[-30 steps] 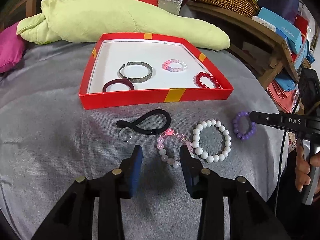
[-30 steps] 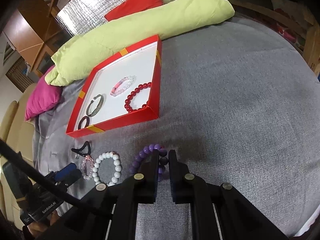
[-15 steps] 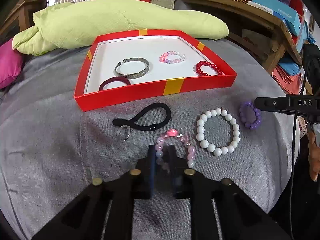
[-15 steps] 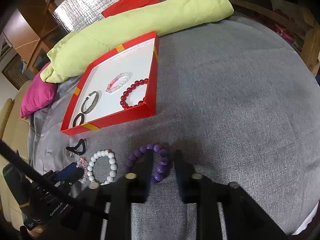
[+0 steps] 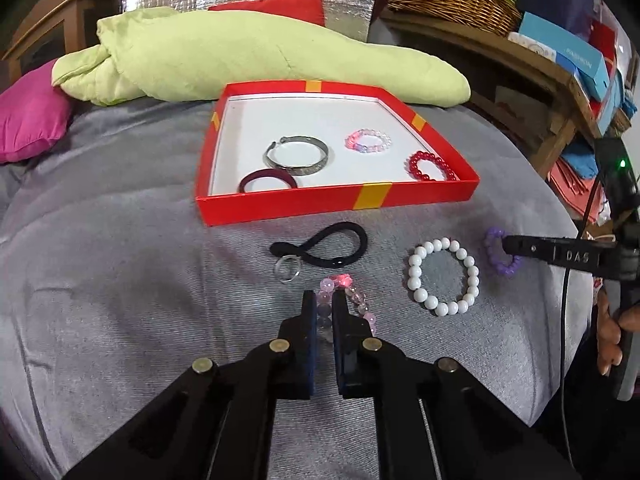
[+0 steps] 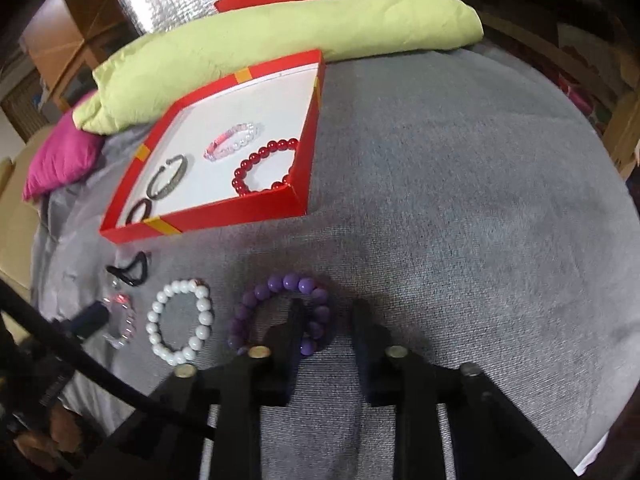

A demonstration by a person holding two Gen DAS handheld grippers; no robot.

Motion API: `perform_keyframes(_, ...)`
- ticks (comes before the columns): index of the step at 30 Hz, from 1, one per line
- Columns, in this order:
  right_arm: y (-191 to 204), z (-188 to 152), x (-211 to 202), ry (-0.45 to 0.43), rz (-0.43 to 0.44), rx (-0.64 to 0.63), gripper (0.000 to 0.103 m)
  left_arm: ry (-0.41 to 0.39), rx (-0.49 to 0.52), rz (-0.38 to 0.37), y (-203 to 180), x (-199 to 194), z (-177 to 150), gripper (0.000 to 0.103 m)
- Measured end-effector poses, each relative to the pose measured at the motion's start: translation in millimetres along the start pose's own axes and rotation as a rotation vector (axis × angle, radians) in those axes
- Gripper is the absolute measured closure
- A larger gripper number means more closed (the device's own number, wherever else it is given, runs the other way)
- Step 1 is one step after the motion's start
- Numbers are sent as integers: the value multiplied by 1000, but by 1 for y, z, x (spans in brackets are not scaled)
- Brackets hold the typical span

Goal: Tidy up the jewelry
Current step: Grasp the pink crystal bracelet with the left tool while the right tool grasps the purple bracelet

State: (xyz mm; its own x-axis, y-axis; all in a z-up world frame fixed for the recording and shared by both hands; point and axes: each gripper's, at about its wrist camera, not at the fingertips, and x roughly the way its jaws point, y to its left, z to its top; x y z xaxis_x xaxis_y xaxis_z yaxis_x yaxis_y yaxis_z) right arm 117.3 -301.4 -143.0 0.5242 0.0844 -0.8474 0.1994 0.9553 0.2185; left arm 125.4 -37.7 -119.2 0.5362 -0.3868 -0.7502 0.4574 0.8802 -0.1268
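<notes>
I am pinching the pink bead bracelet (image 5: 352, 300) in my nearly closed left hand-held gripper (image 5: 325, 312), just closed onto it, keeping hold while lifting toward the red box (image 5: 336, 204) at twelve o'clock.

Bare grey cover (image 6: 460, 184) right of tray (image 6: 308, 152) (unobstructed).

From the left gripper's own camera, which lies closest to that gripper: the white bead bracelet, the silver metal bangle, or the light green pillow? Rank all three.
1. White bead bracelet: on the grey cloth, just right of the left gripper.
2. Silver metal bangle: farther back, inside the red box.
3. Light green pillow: farthest, behind the box.
</notes>
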Motion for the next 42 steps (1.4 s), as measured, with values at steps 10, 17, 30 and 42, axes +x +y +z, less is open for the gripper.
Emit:
perform_keyframes(10,6,2,-19,-105,5,-30,93,-56,-34,5,12,-16,1,96)
perform_keyframes(17,6,5,-39,-197,67,-9,93,-109,-11,14,10,-27,3,96)
perform_keyframes(30,16,6,-54,-274,134,-18,93,-173,48,49,-1,-37,5,96)
perform_keyframes(42,17,5,-52,-262,143,-22,93,-151,113,130,-10,-31,1,96)
